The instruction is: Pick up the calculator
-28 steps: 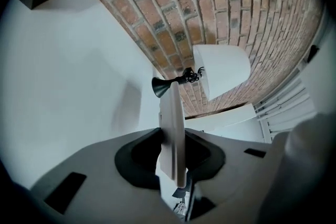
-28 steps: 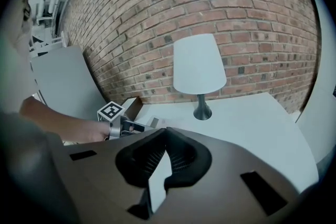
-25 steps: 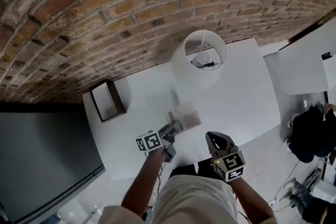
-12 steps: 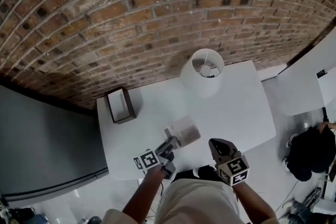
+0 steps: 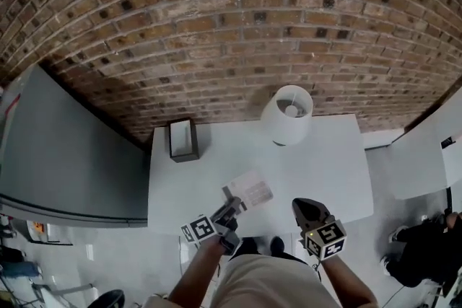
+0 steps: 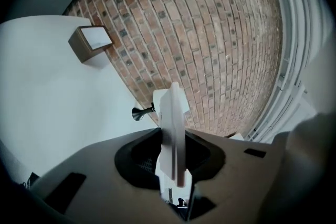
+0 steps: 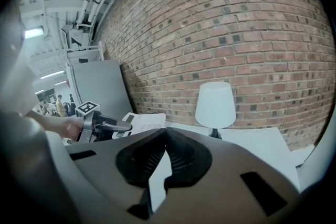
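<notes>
The calculator [image 5: 249, 192] is a flat white slab, held by its near edge in my left gripper [image 5: 232, 209] above the front of the white table [image 5: 325, 155]. In the left gripper view the calculator [image 6: 172, 128] stands edge-on between the jaws of the left gripper [image 6: 173, 136], which are shut on it. In the right gripper view the calculator [image 7: 144, 122] shows at left, with the left gripper [image 7: 113, 124] holding it. My right gripper [image 5: 307, 207] hangs to the right of it, also above the table's front edge, and holds nothing. The right gripper [image 7: 167, 131] has its tips together.
A white-shaded lamp [image 5: 287, 114] stands at the table's back right, against the brick wall. A dark open box [image 5: 183, 139] sits at the back left corner. A grey panel [image 5: 65, 155] stands left of the table.
Both grippers have risen above the table, the left one carrying the calculator with it. The table now looks smaller and farther below.
</notes>
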A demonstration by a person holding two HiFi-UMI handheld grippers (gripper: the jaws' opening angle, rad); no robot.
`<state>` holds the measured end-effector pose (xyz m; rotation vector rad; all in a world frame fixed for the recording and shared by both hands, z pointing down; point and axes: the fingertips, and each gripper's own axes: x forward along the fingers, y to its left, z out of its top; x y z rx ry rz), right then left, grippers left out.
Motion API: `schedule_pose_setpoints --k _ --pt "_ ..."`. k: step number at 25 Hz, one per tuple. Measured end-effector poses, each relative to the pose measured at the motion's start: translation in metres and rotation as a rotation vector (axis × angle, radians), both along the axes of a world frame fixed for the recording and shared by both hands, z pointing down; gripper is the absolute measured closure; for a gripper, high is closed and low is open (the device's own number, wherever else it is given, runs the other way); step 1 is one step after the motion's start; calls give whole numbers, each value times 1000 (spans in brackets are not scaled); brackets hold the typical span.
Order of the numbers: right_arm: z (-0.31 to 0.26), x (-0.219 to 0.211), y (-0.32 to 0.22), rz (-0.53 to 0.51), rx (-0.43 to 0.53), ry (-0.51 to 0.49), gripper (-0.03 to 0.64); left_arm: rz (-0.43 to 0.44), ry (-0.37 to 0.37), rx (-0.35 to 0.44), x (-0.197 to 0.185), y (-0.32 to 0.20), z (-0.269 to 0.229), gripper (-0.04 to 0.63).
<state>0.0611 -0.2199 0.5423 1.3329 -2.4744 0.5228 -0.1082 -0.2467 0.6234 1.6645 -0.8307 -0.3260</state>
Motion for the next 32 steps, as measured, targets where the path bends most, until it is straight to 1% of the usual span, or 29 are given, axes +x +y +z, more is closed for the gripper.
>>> schedule_pose_setpoints --k 7,10,12,14,16,17,19,20,22,23,25,30,31,32 --pt "-19 23 35 -85 34 -43 606 -138 30 12 12 56 -25 486" --pt "-22 29 49 -130 41 -56 605 -190 3 34 11 76 -34 486" --pt "-23 29 58 -161 46 -64 606 -228 21 31 10 89 -39 486" --pt "-24 28 67 -189 49 -71 606 -248 13 47 8 101 -46 486" --pt "-25 26 74 -215 53 -76 606 -270 41 67 8 111 -56 486" --pt "-25 24 77 -227 56 -77 606 -282 37 71 5 117 -58 486" --pt "-27 20 82 -247 64 -77 606 -313 61 62 2 127 -61 486" --pt "-28 18 84 -255 69 -77 606 -325 51 59 -1 133 -61 486" --pt "-31 13 88 -268 82 -74 606 -335 -11 63 -12 142 -59 488" --pt "-33 11 90 -273 89 -72 606 -338 -30 68 -16 146 -59 486" --pt "-37 4 93 -280 105 -67 606 -346 -18 76 -21 150 -63 486" --pt "-48 -15 98 -267 140 -59 606 -320 -125 115 -49 156 -72 486" --pt "-51 -19 98 -260 145 -59 606 -316 -127 121 -53 156 -74 486" --pt "-52 -22 98 -252 147 -60 606 -314 -114 124 -56 156 -76 486"
